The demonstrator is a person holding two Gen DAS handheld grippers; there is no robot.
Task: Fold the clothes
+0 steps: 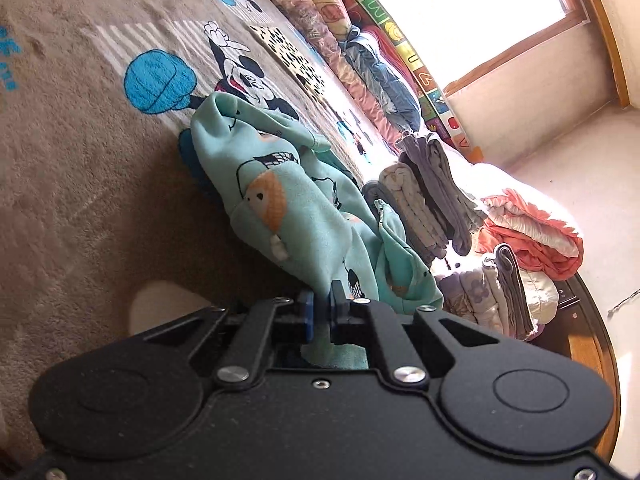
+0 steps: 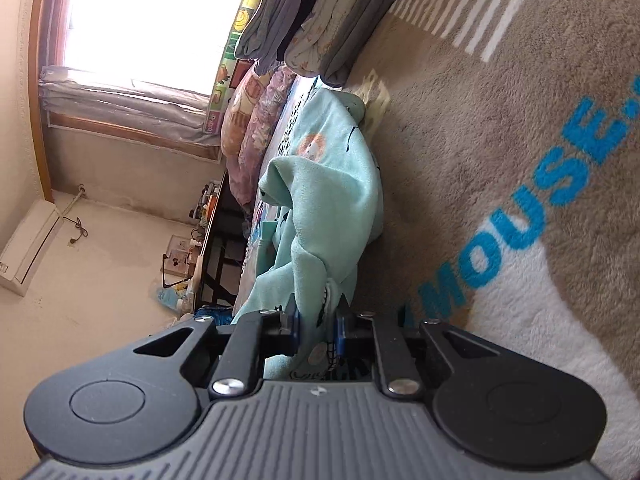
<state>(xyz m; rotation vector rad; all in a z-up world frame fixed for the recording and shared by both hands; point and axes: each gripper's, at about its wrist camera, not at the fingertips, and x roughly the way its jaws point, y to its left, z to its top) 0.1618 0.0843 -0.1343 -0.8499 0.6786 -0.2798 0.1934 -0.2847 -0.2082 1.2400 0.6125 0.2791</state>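
Observation:
A mint-green printed garment (image 1: 288, 208) lies bunched on the brown plush blanket (image 1: 80, 184). My left gripper (image 1: 321, 312) is shut on one edge of it, with cloth running between the blue pads. In the right wrist view the same garment (image 2: 332, 200) hangs in folds from my right gripper (image 2: 318, 324), which is shut on another edge. Part of the cloth is pulled back behind the fingers in both views.
Stacks of folded clothes (image 1: 424, 200) stand beyond the garment, with an orange ruffled pile (image 1: 532, 232) and a floral stack (image 1: 488, 296) beside them. Rolled quilts (image 1: 320, 28) line the far edge under a window. A dark table (image 2: 218, 248) with bottles stands by the wall.

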